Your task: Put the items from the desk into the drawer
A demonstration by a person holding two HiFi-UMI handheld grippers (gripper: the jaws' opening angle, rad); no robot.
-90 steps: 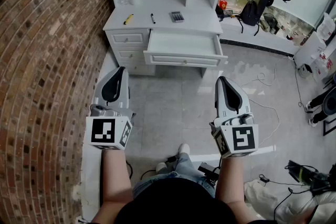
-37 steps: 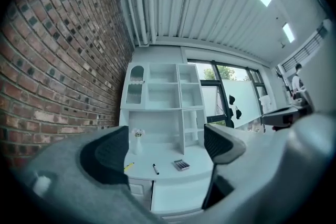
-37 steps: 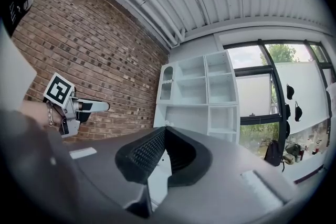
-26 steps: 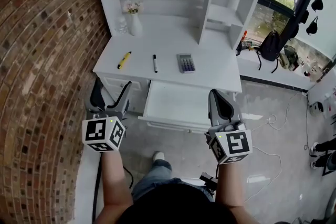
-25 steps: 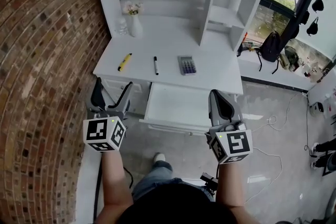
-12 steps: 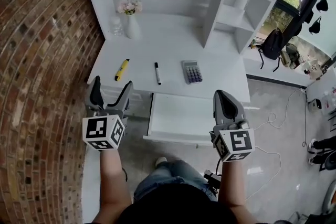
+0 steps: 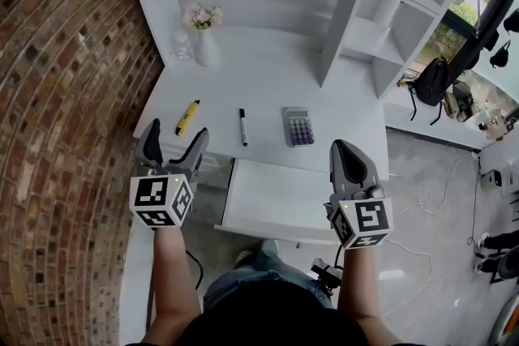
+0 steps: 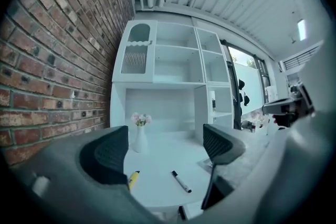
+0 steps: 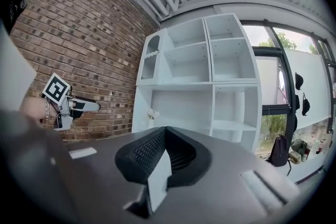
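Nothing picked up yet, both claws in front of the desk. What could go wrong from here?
The right claw is shut, so it cannot take the flat calculator until it opens. The marker and pen lie loose near the front edge of the desk; a nudge from the open left claw might roll them off rather than into the drawer. The vase stands behind the marker; overreaching could tip it.

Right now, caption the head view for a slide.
Left tool open, right tool shut, poised before a desk with highlighter, pen and calculator above its open drawer.
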